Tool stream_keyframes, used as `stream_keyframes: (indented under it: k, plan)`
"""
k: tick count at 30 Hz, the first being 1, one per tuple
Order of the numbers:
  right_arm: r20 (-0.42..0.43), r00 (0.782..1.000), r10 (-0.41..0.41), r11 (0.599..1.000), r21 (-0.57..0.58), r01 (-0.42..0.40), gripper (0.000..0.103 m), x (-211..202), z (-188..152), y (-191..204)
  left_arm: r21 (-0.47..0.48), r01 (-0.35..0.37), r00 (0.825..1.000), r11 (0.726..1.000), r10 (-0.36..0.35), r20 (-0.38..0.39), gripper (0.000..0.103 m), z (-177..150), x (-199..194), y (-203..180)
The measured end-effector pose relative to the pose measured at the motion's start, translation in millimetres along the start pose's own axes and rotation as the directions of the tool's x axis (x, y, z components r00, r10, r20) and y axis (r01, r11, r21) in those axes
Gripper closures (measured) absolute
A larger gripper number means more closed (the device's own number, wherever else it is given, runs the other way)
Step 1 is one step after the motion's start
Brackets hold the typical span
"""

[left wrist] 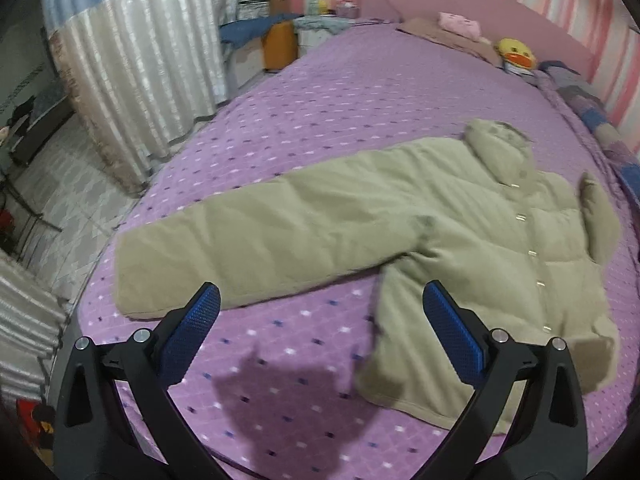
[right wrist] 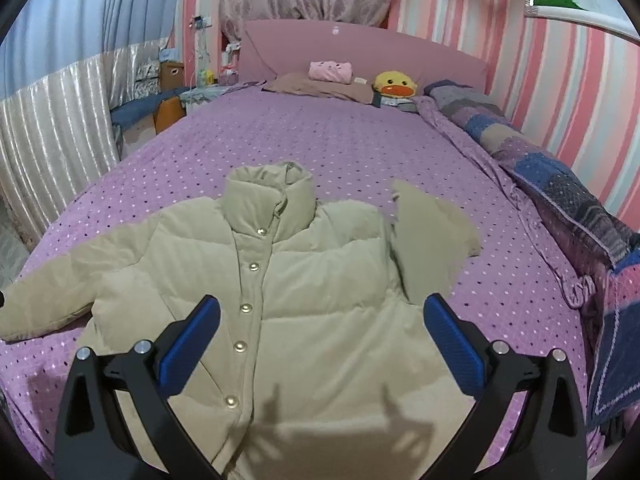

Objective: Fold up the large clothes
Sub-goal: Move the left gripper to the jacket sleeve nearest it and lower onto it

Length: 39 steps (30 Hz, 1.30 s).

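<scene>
A puffy, quilted jacket (right wrist: 320,280) of pale khaki cloth lies front-up on the bed (right wrist: 340,136), near the foot and slightly right of centre; its stand-up collar (right wrist: 268,196) points to the far headboard (right wrist: 360,48), and a row of round pearly snaps (right wrist: 244,307) runs down the closed placket; the padding is stitched in broad horizontal bands, soft and faintly creased. In the left wrist view one sleeve (left wrist: 248,240) stretches out flat and long to the left, its blunt cuff near the bed's left edge; the other sleeve (right wrist: 432,232) lies on the right side, bent up beside the body, its outline blurred. The bedspread is a purple weave dotted with small white and dark diamonds; a patchwork quilt (right wrist: 560,184) in blue and mauve squares is bunched along the right edge by the pink striped wall. At the far end sit a flat brown pillow (right wrist: 320,86), a pink roll (right wrist: 330,71) and a round yellow duck plush (right wrist: 394,85). The left hand-held gripper (left wrist: 320,334) hovers released over the bedspread between sleeve and hem, its textured blue pads (left wrist: 192,332) wide apart and holding nothing; the right hand-held gripper (right wrist: 320,336) hangs released above the jacket's lower front, pads (right wrist: 188,340) likewise spread and empty; both cast dark shadows below.
</scene>
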State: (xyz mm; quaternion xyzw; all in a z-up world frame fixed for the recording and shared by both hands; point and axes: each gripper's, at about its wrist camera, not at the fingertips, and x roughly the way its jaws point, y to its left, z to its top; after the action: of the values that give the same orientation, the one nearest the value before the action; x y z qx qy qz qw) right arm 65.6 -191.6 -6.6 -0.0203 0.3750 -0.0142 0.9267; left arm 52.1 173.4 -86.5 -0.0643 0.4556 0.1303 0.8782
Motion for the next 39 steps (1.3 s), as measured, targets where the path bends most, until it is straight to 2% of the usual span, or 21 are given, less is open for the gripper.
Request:
stream_keyframes:
  k: [4,8,18,26,33,36,39]
  plan:
    - [-0.023,0.999,0.029,1.0,-0.004,-0.03,0.002,23,5,12,-0.054,-0.053,0.999,0.997,0.052,-0.009,0.003,1,21,29]
    - [-0.032,0.999,0.024,0.999,-0.025,-0.025,0.002,43,13,26,-0.085,-0.112,0.994,0.99,0.11,-0.027,0.003,0,43,51]
    - [-0.115,0.992,0.047,0.996,-0.071,-0.055,0.002,89,14,59,-0.246,-0.116,0.993,0.962,0.104,-0.059,0.003,-19,82,109]
    - [-0.15,0.989,0.022,0.994,-0.104,-0.038,0.002,102,8,69,-0.286,-0.193,0.981,0.939,0.181,-0.066,0.003,-31,105,157]
    - [-0.166,0.986,-0.007,0.993,-0.115,-0.012,0.002,101,7,64,-0.323,-0.174,0.985,0.93,0.161,-0.067,0.003,-23,135,192]
    - [-0.167,0.986,-0.012,0.994,-0.111,-0.006,0.002,99,8,62,-0.335,-0.141,0.99,0.932,0.125,-0.069,0.003,-17,150,203]
    - [-0.164,0.986,-0.014,0.994,-0.112,-0.004,0.002,98,9,62,-0.304,-0.155,0.987,0.94,0.134,-0.09,0.004,-15,167,204]
